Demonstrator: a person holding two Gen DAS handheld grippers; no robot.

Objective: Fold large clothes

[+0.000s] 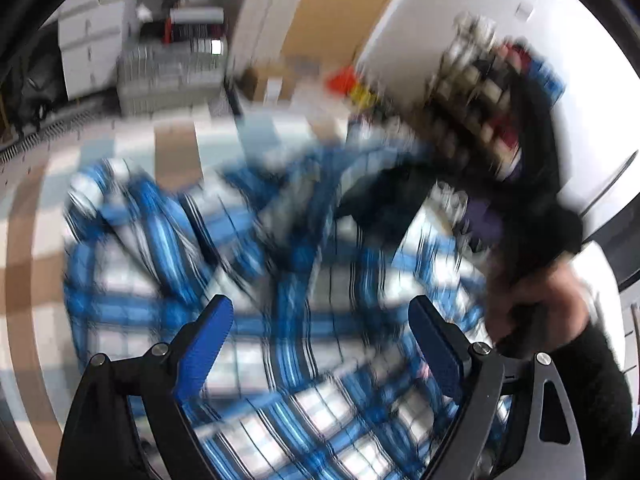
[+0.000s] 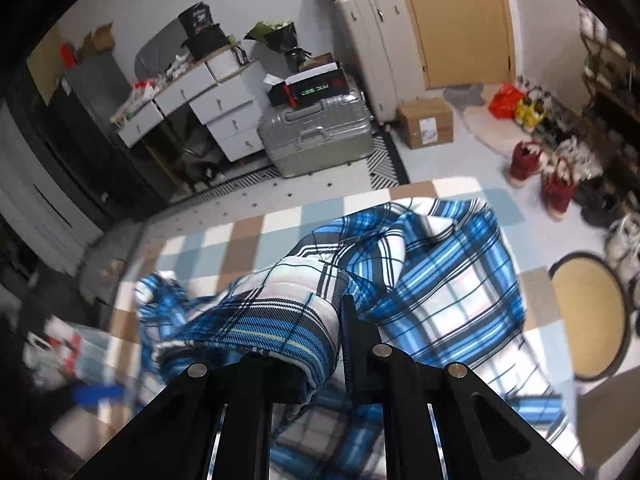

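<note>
Right tool (image 2: 340, 320) pinches plaid shirt (image 2: 440, 280); no writing legible.

Black linkages, silver screws — blue-padded jaws, dark sleeve (image 1: 592, 380)

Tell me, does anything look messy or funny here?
Yes. The blue plaid shirt lies crumpled and bunched on the checked mat, not flat. The right gripper pinches one fold; the left gripper hangs open above it.

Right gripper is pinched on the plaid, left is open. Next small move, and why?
Probably lift the right gripper, shut on a fold of the blue-and-white plaid flannel shirt, to pull it taut: it lies crumpled on the checked mat. The left gripper hangs open above it.
</note>
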